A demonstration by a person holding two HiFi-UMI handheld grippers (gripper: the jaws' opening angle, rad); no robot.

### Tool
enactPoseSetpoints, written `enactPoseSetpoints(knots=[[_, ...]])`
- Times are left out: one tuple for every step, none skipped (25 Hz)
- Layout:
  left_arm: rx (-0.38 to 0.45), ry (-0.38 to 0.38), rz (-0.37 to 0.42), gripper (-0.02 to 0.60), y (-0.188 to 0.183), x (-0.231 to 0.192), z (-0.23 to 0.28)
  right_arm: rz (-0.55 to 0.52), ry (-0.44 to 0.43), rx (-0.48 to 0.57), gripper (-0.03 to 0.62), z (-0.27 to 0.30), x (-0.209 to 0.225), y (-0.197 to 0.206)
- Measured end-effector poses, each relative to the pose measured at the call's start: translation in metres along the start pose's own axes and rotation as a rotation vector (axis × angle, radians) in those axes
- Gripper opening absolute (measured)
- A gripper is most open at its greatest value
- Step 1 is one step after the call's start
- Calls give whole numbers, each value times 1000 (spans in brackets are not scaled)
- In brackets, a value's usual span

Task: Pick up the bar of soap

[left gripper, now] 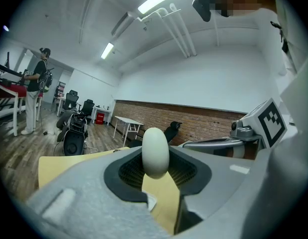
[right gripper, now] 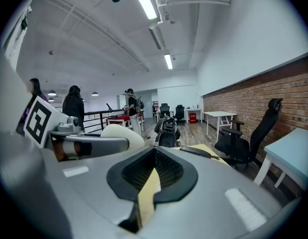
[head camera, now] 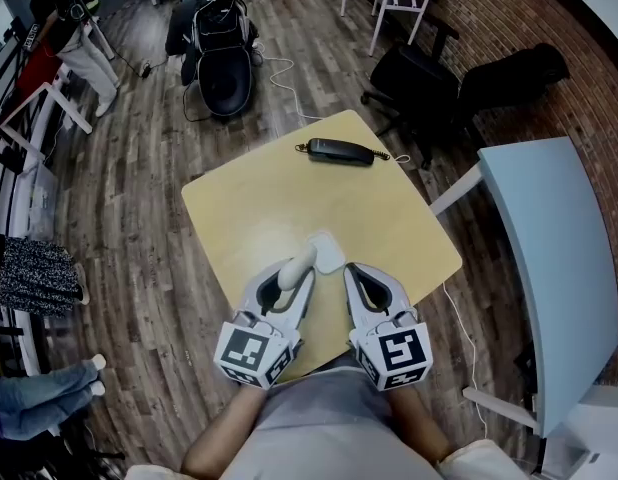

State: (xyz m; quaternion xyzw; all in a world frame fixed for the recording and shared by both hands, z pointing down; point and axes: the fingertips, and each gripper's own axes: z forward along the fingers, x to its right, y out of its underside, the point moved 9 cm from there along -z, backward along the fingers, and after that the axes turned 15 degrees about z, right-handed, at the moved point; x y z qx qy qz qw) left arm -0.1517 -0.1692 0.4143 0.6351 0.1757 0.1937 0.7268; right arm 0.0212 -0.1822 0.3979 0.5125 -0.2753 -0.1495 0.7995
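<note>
The bar of soap (head camera: 301, 261) is a white oval, lifted off the yellow table (head camera: 249, 208). My left gripper (head camera: 291, 276) is shut on it, and in the left gripper view the soap (left gripper: 155, 152) stands upright between the dark pads, with the gripper (left gripper: 155, 171) tilted upward. A white square pad (head camera: 329, 252) lies on the table just beyond the soap. My right gripper (head camera: 355, 274) hovers close to the right of the left one, shut and holding nothing. The right gripper view shows the soap (right gripper: 122, 135) past the left gripper's finger.
A black telephone handset (head camera: 340, 152) lies near the table's far edge. A black office chair (head camera: 419, 88) and a pale blue table (head camera: 549, 268) stand to the right, and a black bag (head camera: 221, 58) sits on the wooden floor beyond. Persons stand in the far room.
</note>
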Motion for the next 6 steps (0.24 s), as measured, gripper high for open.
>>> enactPoseSetpoints(knots=[[-2, 0, -4, 109, -1, 0, 0, 0, 0, -1, 3, 0, 0, 0], [-4, 0, -7, 110, -2, -1, 0, 0, 1, -1, 3, 0, 0, 1], [-6, 1, -10, 110, -2, -1, 0, 0, 1, -2, 3, 0, 0, 1], [-6, 1, -11, 110, -1, -2, 0, 0, 2, -2, 3, 1, 0, 1], [-5, 1, -12, 109, 0, -2, 0, 1, 2, -2, 3, 1, 0, 1], [-5, 1, -12, 110, 1, -3, 1, 2, 2, -3, 3, 2, 0, 1]])
